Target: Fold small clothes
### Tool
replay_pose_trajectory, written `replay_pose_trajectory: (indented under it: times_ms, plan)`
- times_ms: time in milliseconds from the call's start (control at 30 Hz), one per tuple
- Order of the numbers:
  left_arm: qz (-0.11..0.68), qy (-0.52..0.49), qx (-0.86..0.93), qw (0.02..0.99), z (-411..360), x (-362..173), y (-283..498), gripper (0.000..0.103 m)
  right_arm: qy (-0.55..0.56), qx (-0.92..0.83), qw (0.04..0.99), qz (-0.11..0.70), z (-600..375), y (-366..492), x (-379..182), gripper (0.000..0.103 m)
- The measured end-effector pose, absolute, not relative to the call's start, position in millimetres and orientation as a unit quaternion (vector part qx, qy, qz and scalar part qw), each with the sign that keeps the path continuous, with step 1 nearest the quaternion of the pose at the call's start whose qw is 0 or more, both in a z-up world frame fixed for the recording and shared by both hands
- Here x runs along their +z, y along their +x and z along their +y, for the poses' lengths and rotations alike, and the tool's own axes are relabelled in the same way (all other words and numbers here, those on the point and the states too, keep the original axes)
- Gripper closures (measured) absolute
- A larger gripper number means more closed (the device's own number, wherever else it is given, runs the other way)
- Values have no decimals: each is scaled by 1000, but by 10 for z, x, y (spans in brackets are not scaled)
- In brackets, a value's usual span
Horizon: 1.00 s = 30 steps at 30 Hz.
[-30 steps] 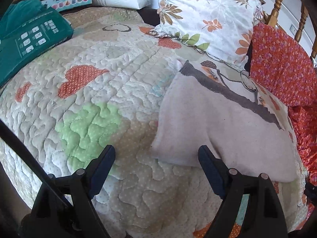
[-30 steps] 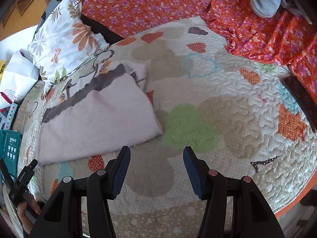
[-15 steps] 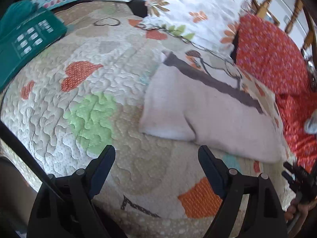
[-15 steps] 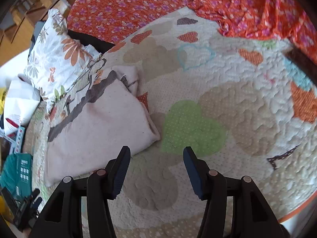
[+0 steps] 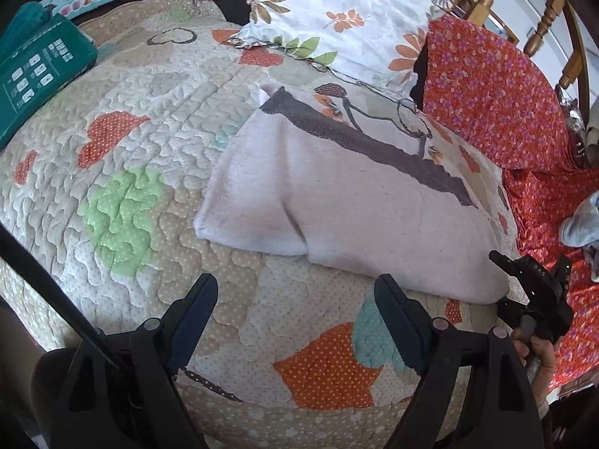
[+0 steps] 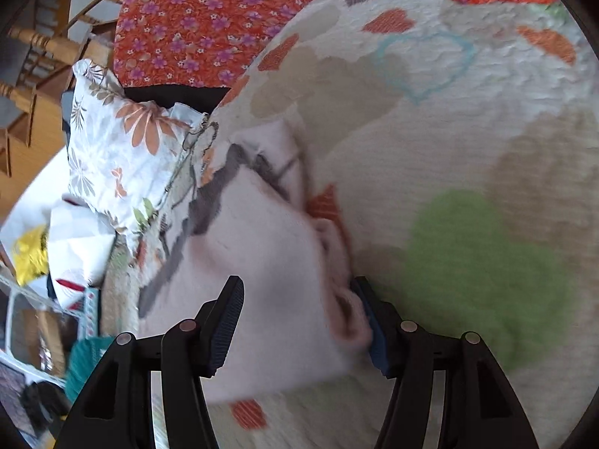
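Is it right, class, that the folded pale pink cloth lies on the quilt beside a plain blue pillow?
Not quite. The pale pink cloth does lie folded on the quilt, but the pillow beside it is white with orange flowers and leaves, not plain blue. The left wrist view shows it.

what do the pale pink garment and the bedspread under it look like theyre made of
Pale pink garment: probably soft fleece or terry knit, with a matte, fuzzy nap and a stitched hem. Bedspread: likely quilted cotton, with wavy stitching puckering padded, matte fabric and dotted patches.

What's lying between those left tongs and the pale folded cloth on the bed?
Only bare quilt. In the left wrist view the left tongs hang open, short of the cloth, with nothing else between.
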State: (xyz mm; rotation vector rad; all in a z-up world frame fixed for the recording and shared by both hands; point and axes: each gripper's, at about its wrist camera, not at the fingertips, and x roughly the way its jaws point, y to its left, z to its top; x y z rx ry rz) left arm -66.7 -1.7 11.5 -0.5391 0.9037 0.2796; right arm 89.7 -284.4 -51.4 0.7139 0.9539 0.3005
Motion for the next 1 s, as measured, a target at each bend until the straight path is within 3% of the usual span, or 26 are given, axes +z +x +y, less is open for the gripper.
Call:
replay_pose_trajectory:
  times_ms: [33,67,300,500,700,833,1000]
  plan:
    - [428,-262,137,854,35,119,-688,18,335,143,816,448,-2766,945,-508,57]
    - [427,-267,141,852,85,126,-711,18,332,148,814,454,-2717,982,-507,81]
    - [400,-334,154,839,606,209,-1017,18,224,153,866,421,-2183,992,187,85]
    - [364,-392,157,830,977,260,-1352,18,69,235,883,399,-800,863,728,87]
    - [354,-431,170,812,1278,127,-1635,19,-63,324,848,415,624,521,409,88]
    - [348,-458,169,800,1420,28,-1778,18,-146,333,828,426,1011,342,12,88]
    - [342,-466,177,796,1525,-9,-1828,19,-211,351,821,398,1118,167,-59,78]
